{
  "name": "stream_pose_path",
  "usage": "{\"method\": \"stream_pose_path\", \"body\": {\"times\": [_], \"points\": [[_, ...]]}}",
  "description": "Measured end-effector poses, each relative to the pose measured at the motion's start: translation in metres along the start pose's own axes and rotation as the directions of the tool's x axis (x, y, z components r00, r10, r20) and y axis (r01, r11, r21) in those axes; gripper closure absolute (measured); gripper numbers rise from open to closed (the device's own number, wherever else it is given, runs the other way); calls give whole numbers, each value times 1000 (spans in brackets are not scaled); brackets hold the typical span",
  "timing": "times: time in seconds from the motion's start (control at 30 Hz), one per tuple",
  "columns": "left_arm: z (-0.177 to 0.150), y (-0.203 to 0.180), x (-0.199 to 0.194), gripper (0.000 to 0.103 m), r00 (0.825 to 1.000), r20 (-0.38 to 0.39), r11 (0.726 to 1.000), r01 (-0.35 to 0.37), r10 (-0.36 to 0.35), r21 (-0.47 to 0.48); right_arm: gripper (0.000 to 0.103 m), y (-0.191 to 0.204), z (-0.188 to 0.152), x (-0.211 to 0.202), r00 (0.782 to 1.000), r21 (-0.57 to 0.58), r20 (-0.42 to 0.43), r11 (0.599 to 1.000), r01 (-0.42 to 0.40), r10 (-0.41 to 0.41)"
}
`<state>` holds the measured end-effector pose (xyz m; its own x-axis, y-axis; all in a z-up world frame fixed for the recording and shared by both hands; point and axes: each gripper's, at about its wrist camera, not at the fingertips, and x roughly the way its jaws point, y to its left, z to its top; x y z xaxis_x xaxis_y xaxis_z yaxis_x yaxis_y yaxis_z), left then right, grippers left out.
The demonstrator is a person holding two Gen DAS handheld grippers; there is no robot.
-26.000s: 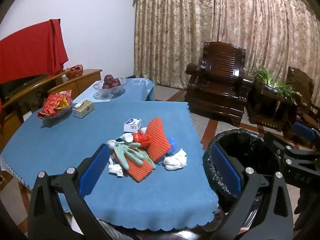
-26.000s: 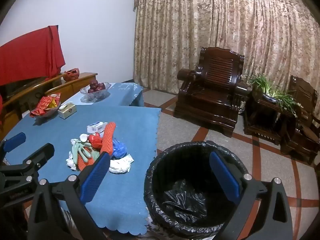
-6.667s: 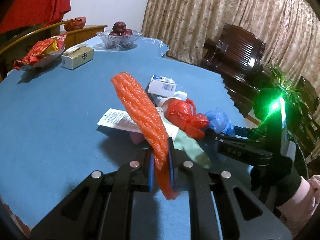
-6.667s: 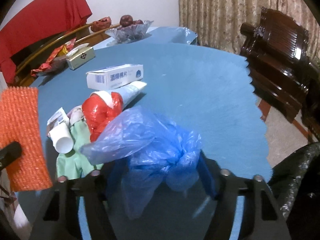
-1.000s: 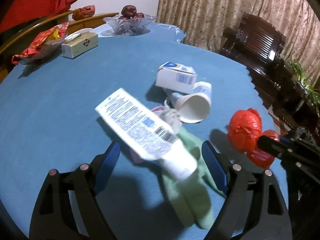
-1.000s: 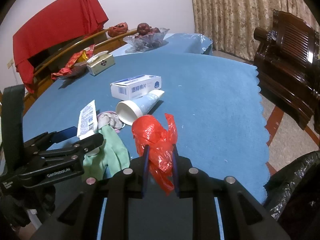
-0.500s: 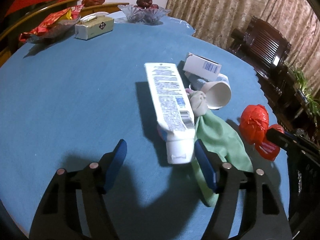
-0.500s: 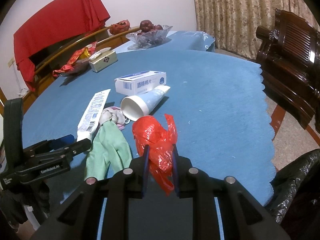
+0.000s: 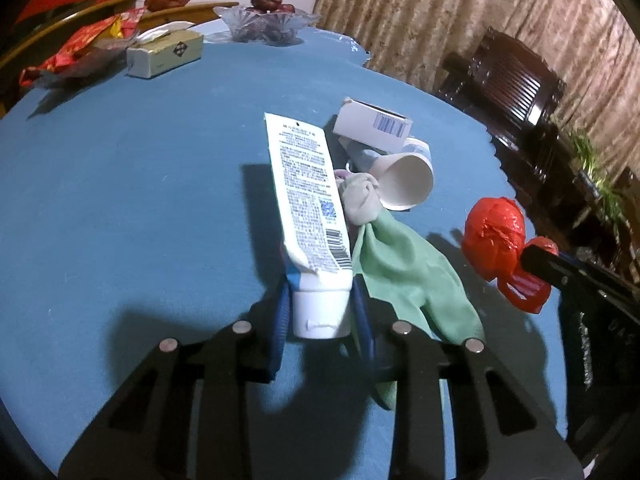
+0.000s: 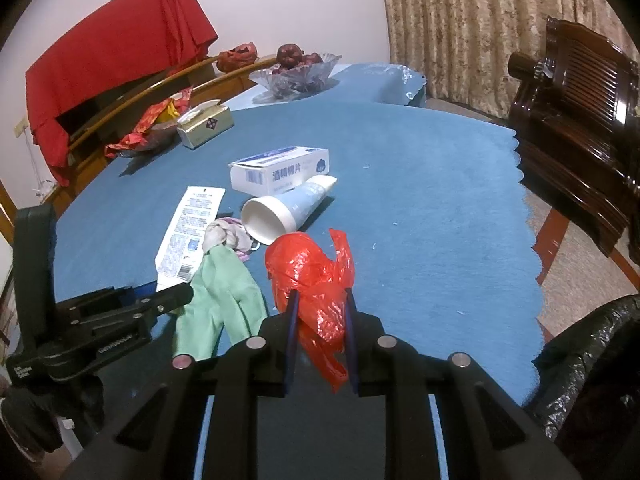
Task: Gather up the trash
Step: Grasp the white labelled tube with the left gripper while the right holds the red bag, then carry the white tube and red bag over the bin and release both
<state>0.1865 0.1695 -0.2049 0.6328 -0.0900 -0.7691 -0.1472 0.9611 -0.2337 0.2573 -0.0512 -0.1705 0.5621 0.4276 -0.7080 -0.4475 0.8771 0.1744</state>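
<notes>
My left gripper has its jaws closing around the cap end of a white printed tube, and the blue pads touch the cap on both sides. The tube lies on the blue tablecloth, pointing away from me. Right of the tube lie a green rubber glove, a grey crumpled wad, a white paper cup and a small white box. My right gripper is shut on a crumpled red plastic bag, held just above the cloth to the right of the glove.
A black-lined trash bin stands off the table's right edge. At the far side sit a tissue box, a glass fruit bowl and red snack wrappers. A dark wooden armchair stands beyond.
The left gripper's jaws have come in from wide apart onto the tube's cap, after moving a little forward. The right gripper holds the red bag still.
</notes>
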Motion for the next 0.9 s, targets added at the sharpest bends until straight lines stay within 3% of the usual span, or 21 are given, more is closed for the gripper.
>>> {"method": "stream_pose_path", "body": {"times": [0.33,0.6,0.7,0.83,0.9], "points": [[-5,-7,-42,74,998,58,1000,0,0,4,83,2,4,-28,999,6,49,1000,-4,4],[-30,-10,-19,73,998,-58,999,-31,33,26,83,2,-6,-29,1000,13,27,1000,-1,1],[-34,-8,-14,71,997,-62,999,-37,38,25,83,0,-14,-23,1000,21,7,1000,8,-8],[-33,-13,-10,57,998,-56,998,-40,43,56,83,-1,-20,-16,1000,35,-15,999,15,-15],[-34,-15,-10,57,997,-50,997,-48,51,60,83,-1,-22,-13,1000,36,-23,999,17,-16]]}}
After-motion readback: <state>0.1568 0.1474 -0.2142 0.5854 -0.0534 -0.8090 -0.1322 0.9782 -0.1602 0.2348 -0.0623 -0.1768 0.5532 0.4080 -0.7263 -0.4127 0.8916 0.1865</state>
